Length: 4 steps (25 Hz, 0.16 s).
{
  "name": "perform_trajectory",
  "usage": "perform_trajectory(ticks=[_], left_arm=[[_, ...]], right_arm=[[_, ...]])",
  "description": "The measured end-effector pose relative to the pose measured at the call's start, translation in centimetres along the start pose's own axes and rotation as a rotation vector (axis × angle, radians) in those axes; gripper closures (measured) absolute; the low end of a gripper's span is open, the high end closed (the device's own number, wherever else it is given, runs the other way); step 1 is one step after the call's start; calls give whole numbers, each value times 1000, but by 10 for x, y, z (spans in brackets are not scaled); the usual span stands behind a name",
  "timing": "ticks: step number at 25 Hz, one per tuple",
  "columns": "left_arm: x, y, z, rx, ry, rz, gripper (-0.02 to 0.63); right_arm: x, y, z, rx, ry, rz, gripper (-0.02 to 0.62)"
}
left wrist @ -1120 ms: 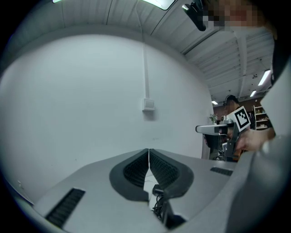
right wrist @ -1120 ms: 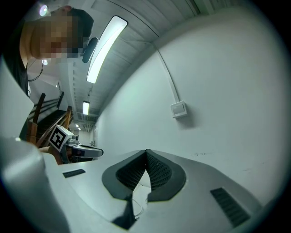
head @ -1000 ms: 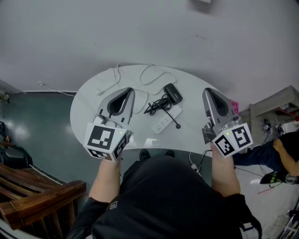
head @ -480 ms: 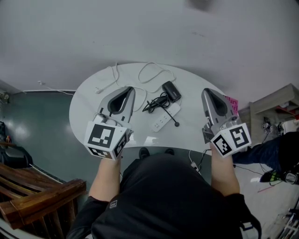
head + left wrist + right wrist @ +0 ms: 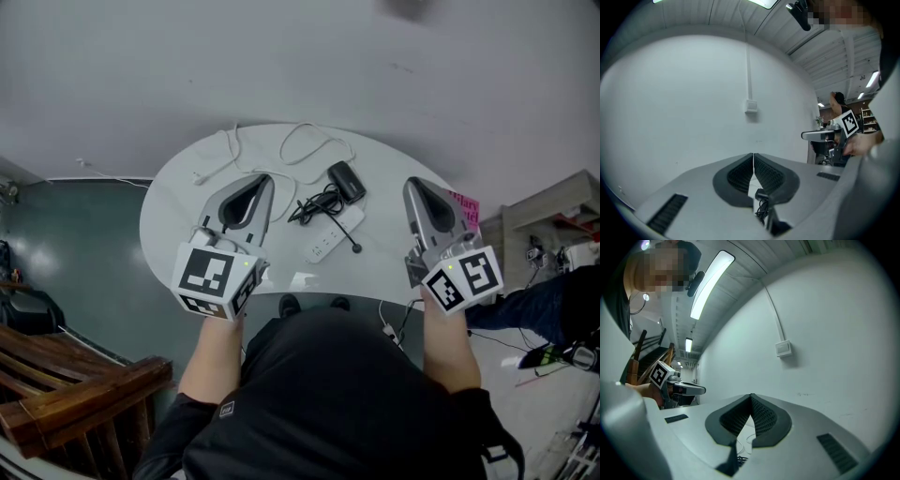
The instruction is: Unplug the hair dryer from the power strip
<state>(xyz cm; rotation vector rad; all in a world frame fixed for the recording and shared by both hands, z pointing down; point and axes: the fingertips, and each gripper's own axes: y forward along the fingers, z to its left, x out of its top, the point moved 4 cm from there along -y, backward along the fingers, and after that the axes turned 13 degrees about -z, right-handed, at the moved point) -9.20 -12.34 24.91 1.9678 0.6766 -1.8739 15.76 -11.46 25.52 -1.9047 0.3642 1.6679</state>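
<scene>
On the left I have the left gripper over the near left part of the round table. Its jaws are pressed together with nothing between them. It sits well short of anything I need. A loose white cable loops along the far side of the table and plays no part in this job, as far as I can judge.

In the middle of the table is the work itself. The black hair dryer lies toward the far side, with its bundled black cord just left of it and touching the far end of the white power strip. A thin black lead runs off the strip's right side to a small dark knob on the table. From these views I cannot tell whether the plug is seated in a socket.

On the right, the right gripper hovers near the table's right edge, clear of the strip. Its jaws are also closed tight on nothing.

My read is that nothing of the task is done yet. Neither gripper holds the plug or steadies the strip, so the reach, the grip and the pull all remain.
</scene>
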Motion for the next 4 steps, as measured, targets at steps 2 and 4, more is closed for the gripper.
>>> perform_trajectory(ticks=[2, 4], left_arm=[[0, -1, -1, 0, 1, 0, 589], [0, -1, -1, 0, 1, 1, 589]], right_arm=[[0, 0, 0, 0, 2, 0, 561], [0, -1, 1, 0, 3, 0, 561]])
